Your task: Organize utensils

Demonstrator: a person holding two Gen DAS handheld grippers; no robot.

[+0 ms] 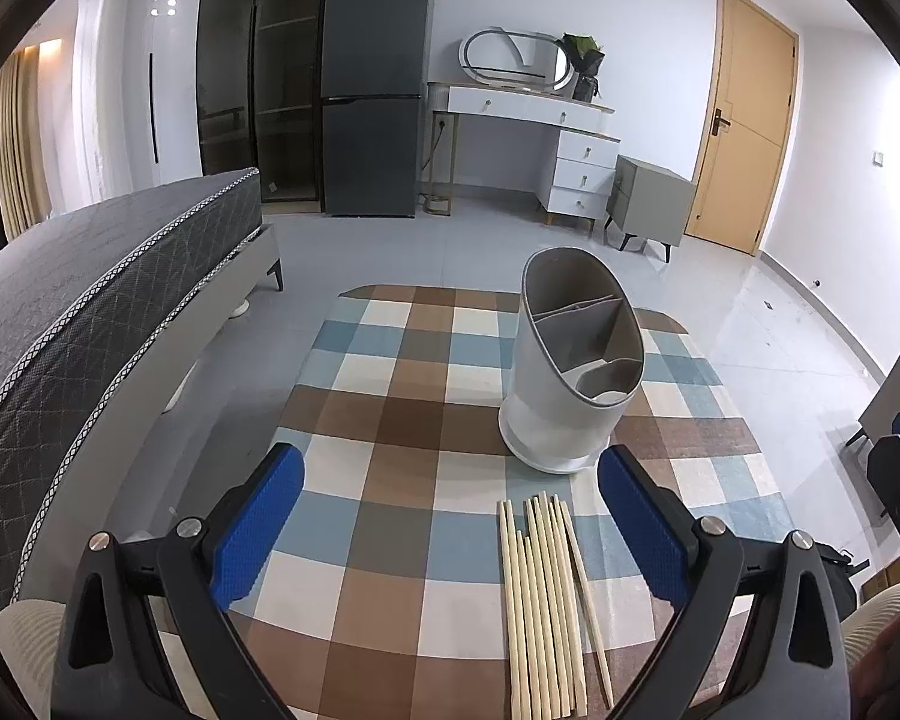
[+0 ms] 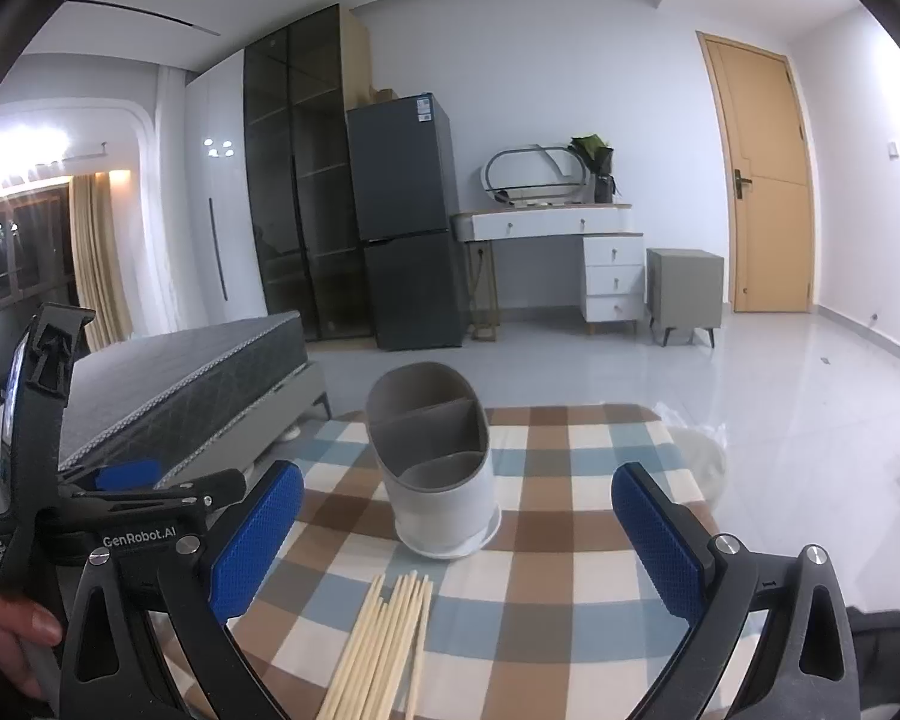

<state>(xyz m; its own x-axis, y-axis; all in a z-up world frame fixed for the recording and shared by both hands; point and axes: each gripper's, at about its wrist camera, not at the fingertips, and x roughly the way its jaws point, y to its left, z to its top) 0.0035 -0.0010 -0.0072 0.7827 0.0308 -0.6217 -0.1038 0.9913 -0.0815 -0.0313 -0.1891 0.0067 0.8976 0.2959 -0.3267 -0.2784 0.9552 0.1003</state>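
A bundle of several pale wooden chopsticks [image 1: 543, 606] lies on the checked tablecloth [image 1: 390, 420], near the front edge. Behind it stands a white and grey utensil holder [image 1: 570, 372] with three empty compartments. My left gripper [image 1: 450, 516] is open, hovering over the cloth, with the chopsticks just inside its right finger. In the right wrist view the chopsticks [image 2: 384, 648] lie below and left of centre and the utensil holder [image 2: 438, 462] stands straight ahead. My right gripper [image 2: 456, 528] is open and holds nothing. The left gripper's body [image 2: 120, 516] shows at the left, a hand on it.
A grey bed [image 1: 90, 312] runs along the table's left side. Across the tiled floor stand a dark fridge [image 1: 378, 90], a white dressing table [image 1: 528, 114], a grey nightstand [image 1: 651, 204] and a wooden door [image 1: 744, 120]. A white bag [image 2: 702, 456] lies beside the table's right edge.
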